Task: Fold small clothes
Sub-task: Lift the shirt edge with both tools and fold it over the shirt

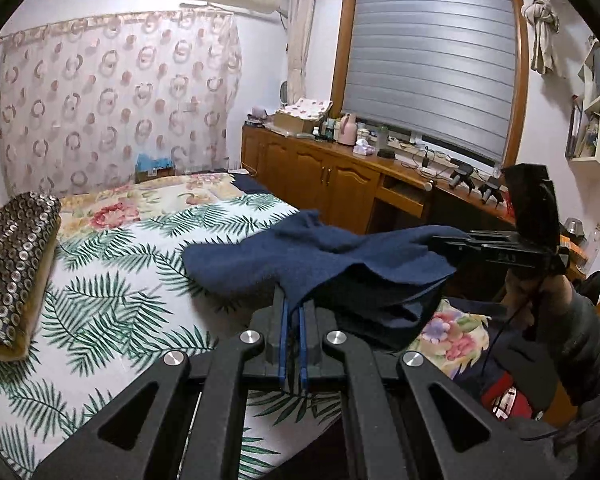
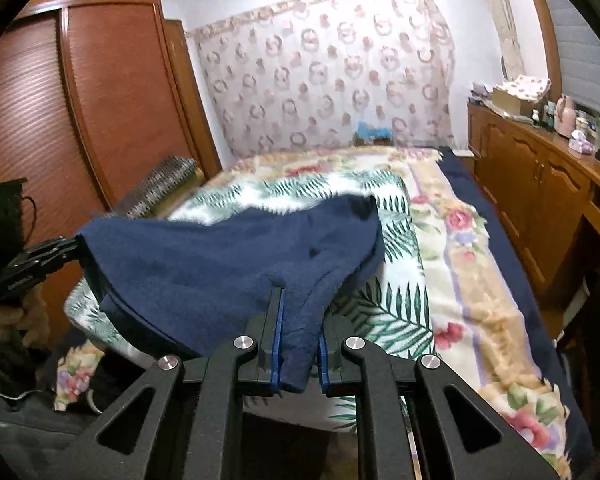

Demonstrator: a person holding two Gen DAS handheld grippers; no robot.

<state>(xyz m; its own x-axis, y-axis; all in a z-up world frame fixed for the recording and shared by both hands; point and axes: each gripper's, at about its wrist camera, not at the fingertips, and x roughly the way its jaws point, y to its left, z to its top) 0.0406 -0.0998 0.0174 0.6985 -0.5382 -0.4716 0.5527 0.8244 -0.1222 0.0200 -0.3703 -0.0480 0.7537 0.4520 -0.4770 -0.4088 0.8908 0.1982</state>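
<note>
- Left wrist view: the left gripper (image 1: 293, 312) pinches an edge of the navy cloth (image 1: 320, 256), held above the bed (image 1: 112, 280); that thin bite could slip.
- Right wrist view: the right gripper (image 2: 300, 340) pinches a bunched corner; uneven tension could skew the fold.

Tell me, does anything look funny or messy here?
A little. The navy fleece garment hangs bunched and crooked in the air between the left tongs and right tongs, above the leaf-print blanket, not flat yet. Nothing looks spilled or broken.

No legible text, labels or numbers anywhere.
</note>
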